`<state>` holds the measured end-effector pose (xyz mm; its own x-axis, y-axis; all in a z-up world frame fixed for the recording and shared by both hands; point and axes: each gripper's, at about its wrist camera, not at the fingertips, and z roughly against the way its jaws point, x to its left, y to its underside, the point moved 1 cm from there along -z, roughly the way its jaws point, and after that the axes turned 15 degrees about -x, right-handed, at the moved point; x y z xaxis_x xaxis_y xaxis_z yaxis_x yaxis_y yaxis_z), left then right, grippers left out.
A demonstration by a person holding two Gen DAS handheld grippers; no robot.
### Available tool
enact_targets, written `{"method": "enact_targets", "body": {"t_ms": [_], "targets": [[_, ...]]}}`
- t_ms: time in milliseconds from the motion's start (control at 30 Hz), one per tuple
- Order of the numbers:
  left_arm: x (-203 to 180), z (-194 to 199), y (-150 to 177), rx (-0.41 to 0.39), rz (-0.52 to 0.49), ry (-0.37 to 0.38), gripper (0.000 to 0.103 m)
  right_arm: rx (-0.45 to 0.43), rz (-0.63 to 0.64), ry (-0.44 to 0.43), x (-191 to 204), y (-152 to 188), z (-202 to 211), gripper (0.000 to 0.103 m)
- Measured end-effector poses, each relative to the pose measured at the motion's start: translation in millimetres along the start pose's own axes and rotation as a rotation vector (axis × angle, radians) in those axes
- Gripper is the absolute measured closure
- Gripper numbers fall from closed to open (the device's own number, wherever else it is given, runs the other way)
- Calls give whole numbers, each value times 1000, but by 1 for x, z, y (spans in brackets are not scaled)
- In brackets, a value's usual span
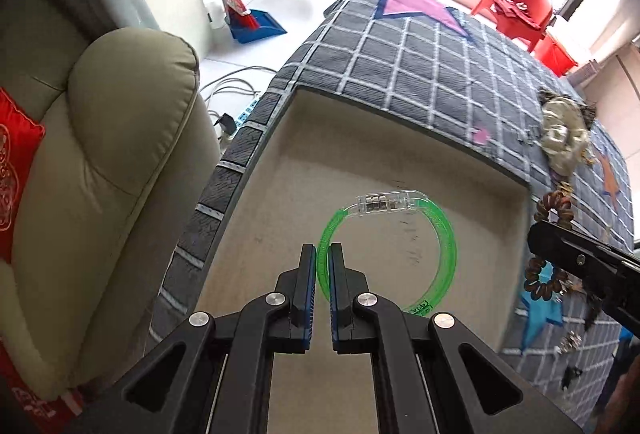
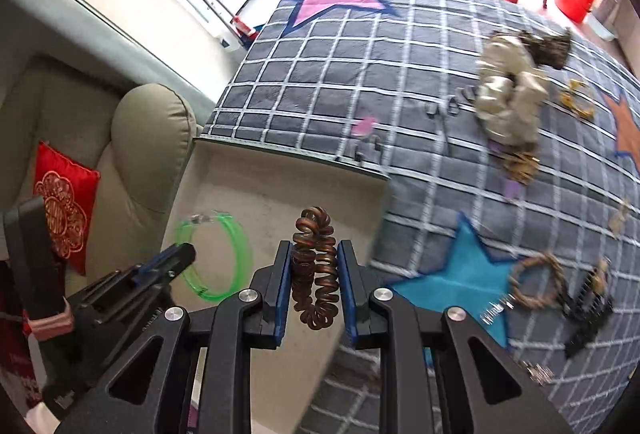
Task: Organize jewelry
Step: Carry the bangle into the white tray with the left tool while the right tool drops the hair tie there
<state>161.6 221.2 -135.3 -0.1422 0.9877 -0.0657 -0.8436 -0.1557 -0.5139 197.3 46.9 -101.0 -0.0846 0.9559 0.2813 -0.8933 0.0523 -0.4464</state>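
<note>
A beige tray [image 1: 360, 138] [image 2: 256, 174] lies on a grey checked quilt. My left gripper [image 1: 323, 252] is shut on the rim of a green plastic bangle [image 1: 444, 230] with a clear clasp, held over the tray. In the right wrist view that bangle [image 2: 236, 246] hangs from the left gripper [image 2: 176, 258] at the left. My right gripper [image 2: 314, 254] is shut on a brown spiral hair tie [image 2: 314, 266], above the tray's right part. The same hair tie [image 1: 554, 210] and the right gripper's finger show at the right edge of the left wrist view.
Loose pieces lie on the quilt [image 2: 360, 82]: a gold scrunchie [image 2: 508, 94], a rope ring [image 2: 536, 282], a black comb clip [image 2: 588, 314], small earrings [image 2: 576, 98]. A beige armchair [image 1: 100, 174] with a red cushion stands left of the tray.
</note>
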Motion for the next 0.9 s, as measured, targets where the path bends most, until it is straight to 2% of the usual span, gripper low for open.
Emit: {"method": "enact_targets", "body": {"t_ms": [300, 433, 633, 700, 767, 833, 900], "targets": [[1, -27, 2, 13, -19, -25, 95, 39, 4, 24, 8, -2, -44, 79], [-1, -26, 3, 3, -24, -12, 95, 64, -12, 17, 10, -1, -59, 79], [-3, -26, 4, 17, -53, -32, 95, 98, -68, 4, 6, 4, -72, 74], [-3, -26, 4, 21, -53, -38, 95, 104, -72, -3, 6, 3, -72, 67], [-2, -24, 4, 19, -59, -47, 95, 99, -73, -7, 4, 2, -68, 52], [-2, -22, 5, 12, -66, -58, 95, 81, -83, -22, 2, -1, -58, 44], [-3, -20, 4, 14, -68, -56, 95, 67, -91, -33, 0, -5, -48, 42]]}}
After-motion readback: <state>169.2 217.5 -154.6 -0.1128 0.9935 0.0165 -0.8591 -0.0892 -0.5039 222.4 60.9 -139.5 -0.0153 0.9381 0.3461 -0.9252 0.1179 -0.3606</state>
